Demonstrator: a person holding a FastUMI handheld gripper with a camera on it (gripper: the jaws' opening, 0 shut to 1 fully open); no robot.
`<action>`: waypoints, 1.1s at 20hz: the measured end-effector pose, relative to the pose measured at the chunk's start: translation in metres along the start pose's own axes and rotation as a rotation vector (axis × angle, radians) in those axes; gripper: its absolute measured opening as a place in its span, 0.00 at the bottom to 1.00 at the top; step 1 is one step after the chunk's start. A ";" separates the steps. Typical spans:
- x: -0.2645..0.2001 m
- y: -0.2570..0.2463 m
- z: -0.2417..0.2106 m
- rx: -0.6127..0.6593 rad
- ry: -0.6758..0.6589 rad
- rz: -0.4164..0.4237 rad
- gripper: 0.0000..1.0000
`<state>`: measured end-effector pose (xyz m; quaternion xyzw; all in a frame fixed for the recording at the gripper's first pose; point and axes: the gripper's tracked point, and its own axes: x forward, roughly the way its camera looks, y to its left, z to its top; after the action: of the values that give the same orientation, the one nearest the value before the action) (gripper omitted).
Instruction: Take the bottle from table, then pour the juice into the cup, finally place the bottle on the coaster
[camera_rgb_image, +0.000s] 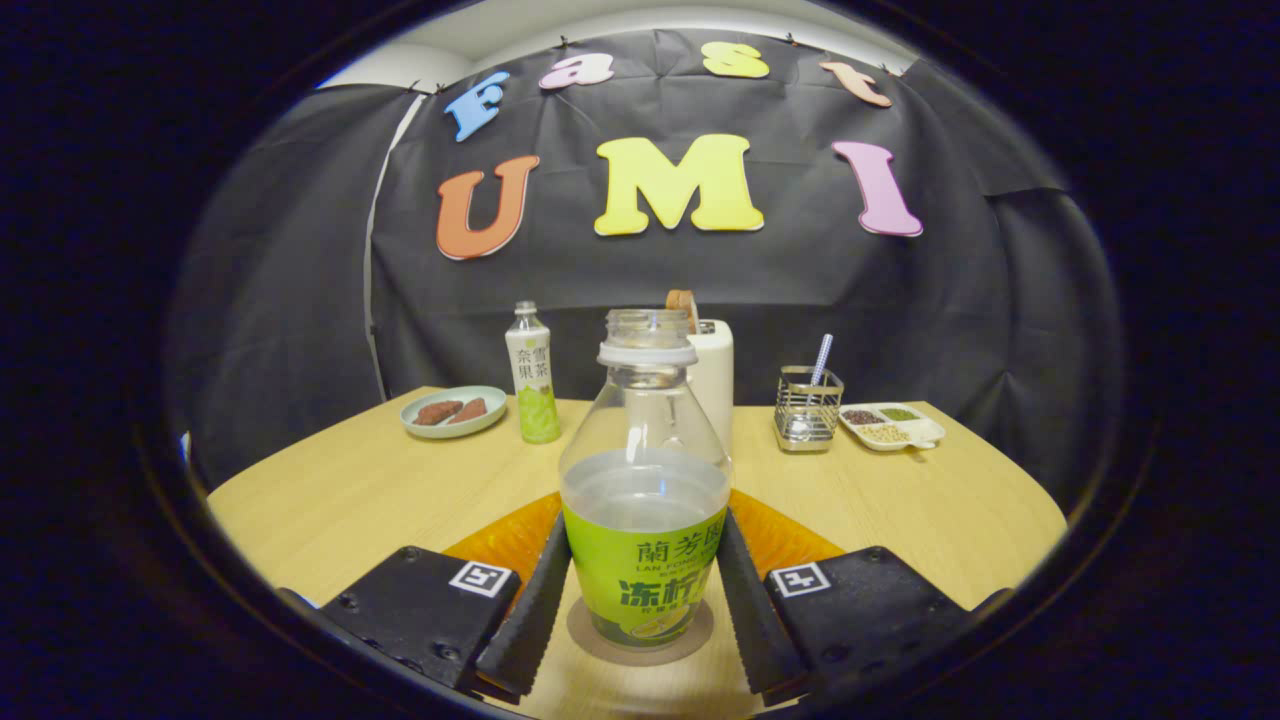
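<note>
An uncapped clear bottle (645, 500) with a green label stands upright on a round brown coaster (692, 640) on the wooden table (340, 490). It holds clear liquid up to just above the label. My gripper (643, 524) is shut on the bottle, one finger pressing each side of the label. Right behind the bottle lies a low orange ribbed object (500, 542); it shows on both sides of the bottle, and its middle is hidden, so I cannot tell whether it is the cup.
Along the far edge of the table stand a second bottle with green drink (533, 375), a plate of brown food (453, 411), a white toaster (714, 380), a wire holder with a straw (808, 408) and a divided white tray (893, 424).
</note>
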<state>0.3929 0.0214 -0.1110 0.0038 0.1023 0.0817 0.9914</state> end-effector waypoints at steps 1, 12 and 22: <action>-0.001 -0.001 -0.001 0.001 -0.003 0.003 0.80; -0.011 0.003 -0.009 0.043 0.018 0.042 0.89; -0.080 0.009 0.025 0.036 -0.080 0.012 1.00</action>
<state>0.3192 0.0171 -0.0705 0.0256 0.0639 0.0857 0.9939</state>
